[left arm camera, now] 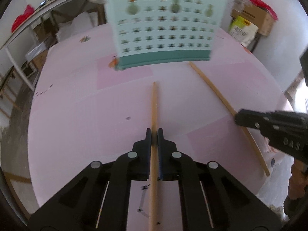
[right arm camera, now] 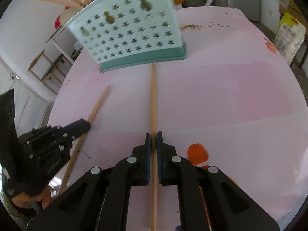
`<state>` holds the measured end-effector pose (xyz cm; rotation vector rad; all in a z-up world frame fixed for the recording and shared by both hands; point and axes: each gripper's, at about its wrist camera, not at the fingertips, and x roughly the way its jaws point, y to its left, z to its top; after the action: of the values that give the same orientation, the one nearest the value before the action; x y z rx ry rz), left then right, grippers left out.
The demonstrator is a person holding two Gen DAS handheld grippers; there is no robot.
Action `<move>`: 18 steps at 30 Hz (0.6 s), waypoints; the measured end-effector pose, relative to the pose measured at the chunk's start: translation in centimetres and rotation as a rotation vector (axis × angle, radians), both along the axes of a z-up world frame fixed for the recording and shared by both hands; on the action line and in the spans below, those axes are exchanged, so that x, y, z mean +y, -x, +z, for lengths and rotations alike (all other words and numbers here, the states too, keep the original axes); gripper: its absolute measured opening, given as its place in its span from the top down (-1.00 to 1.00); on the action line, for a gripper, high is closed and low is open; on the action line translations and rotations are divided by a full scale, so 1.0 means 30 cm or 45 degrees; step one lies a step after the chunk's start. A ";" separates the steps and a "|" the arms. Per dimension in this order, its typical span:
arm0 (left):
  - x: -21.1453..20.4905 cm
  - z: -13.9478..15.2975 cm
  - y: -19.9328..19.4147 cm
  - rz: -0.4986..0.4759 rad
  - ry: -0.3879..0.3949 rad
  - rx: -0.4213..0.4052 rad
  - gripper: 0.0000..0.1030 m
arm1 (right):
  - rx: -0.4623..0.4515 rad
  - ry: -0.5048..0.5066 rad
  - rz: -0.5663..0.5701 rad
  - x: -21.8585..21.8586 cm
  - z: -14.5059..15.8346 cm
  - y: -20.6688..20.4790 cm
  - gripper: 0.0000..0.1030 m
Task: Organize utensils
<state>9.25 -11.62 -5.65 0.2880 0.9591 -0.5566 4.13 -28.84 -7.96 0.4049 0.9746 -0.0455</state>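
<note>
Two long wooden chopsticks lie on the pink table (left arm camera: 77, 105). My left gripper (left arm camera: 154, 132) is shut on one chopstick (left arm camera: 154, 105), which runs straight ahead between its pads toward the pale teal perforated utensil holder (left arm camera: 163, 25). To the right, the other chopstick (left arm camera: 211, 88) lies slanted, with my right gripper (left arm camera: 238, 118) over it. In the right wrist view my right gripper (right arm camera: 154, 136) is shut on that chopstick (right arm camera: 153, 96), whose tip nearly reaches the holder (right arm camera: 134, 30). My left gripper (right arm camera: 84, 124) shows at the left on its chopstick (right arm camera: 100, 102).
The holder stands upright at the back of the table. An orange print (right arm camera: 198, 154) marks the cloth near my right gripper. Beyond the table are a cardboard box (left arm camera: 258, 17), a white and yellow bag (left arm camera: 242, 28), and a wooden chair (right arm camera: 48, 67).
</note>
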 end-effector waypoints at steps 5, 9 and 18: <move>0.092 0.002 -0.030 0.093 -0.003 0.044 0.90 | 0.067 0.009 0.129 0.058 0.010 0.013 0.88; 0.124 0.000 -0.041 0.117 -0.010 0.068 0.90 | 0.104 0.042 0.176 0.075 0.018 -0.002 0.81; 0.072 0.000 -0.083 0.073 -0.059 -0.003 0.65 | 0.028 0.117 0.181 0.113 0.025 -0.106 0.68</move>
<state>11.74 -9.46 -5.63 0.3018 0.9758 -0.4824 7.32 -25.44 -7.21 0.2505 1.0169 0.0341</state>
